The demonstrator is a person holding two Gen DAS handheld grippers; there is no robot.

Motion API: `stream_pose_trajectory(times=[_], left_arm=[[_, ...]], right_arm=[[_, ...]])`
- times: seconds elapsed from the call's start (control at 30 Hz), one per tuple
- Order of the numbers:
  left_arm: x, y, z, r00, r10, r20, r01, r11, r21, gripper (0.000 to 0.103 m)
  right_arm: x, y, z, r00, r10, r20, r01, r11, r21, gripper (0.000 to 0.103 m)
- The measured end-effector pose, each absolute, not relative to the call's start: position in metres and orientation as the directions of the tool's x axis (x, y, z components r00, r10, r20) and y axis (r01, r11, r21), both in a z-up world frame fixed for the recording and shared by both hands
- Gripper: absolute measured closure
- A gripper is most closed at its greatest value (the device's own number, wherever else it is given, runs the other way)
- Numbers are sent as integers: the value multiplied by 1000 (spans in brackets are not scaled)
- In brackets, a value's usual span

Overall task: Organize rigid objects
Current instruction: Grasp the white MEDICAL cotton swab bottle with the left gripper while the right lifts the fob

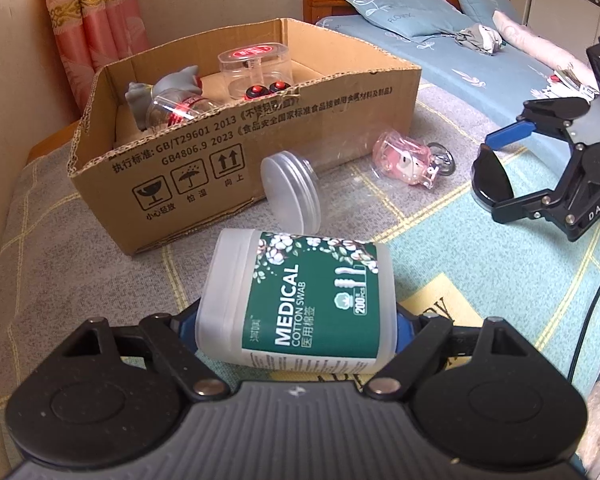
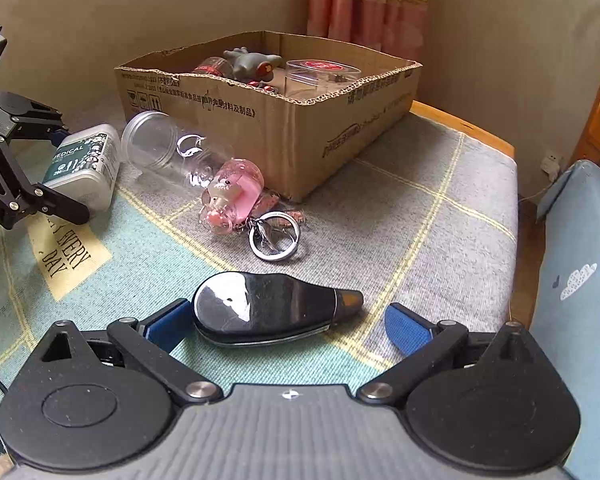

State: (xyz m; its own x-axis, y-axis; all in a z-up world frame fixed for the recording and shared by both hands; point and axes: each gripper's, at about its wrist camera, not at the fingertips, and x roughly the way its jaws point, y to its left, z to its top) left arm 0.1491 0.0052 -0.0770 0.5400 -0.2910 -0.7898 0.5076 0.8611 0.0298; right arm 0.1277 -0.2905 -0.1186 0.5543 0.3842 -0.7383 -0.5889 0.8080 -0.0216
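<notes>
My left gripper (image 1: 296,320) is shut on a white cotton swab box (image 1: 300,300) with a green label, also in the right wrist view (image 2: 86,166). My right gripper (image 2: 288,320) is open around a glossy black teardrop-shaped object (image 2: 260,306) lying on the cloth; it also shows in the left wrist view (image 1: 494,178). A clear plastic jar (image 2: 168,152) lies on its side by the cardboard box (image 2: 300,136). A pink keychain figure (image 2: 236,196) with a metal ring lies next to the jar.
The cardboard box (image 1: 236,152) holds a grey toy (image 1: 168,88), clear containers and small red items. A checked cloth (image 2: 420,216) covers the surface. A bed with blue pillows (image 1: 400,12) is behind. A curtain hangs in the corner.
</notes>
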Motion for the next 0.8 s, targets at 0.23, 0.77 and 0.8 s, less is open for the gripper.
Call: stream_pose_trajectory(times=[0.23,0.77,0.8], left_arm=[[148,3,-74,545,-284,-789,512,858,44,18],[147,-5,-66,542,-270,-796,556,825,99,20],[146,-5,-64,542,-272,-795,555,826,96,20]], right_arm=[[133,-285,-118,540,398,-741,-613,790,-23,3],[125,-282,-110,555,367,-746,-581,813,-33,10],[124,-283,-108,555,371,-744,-580,814,-27,10]])
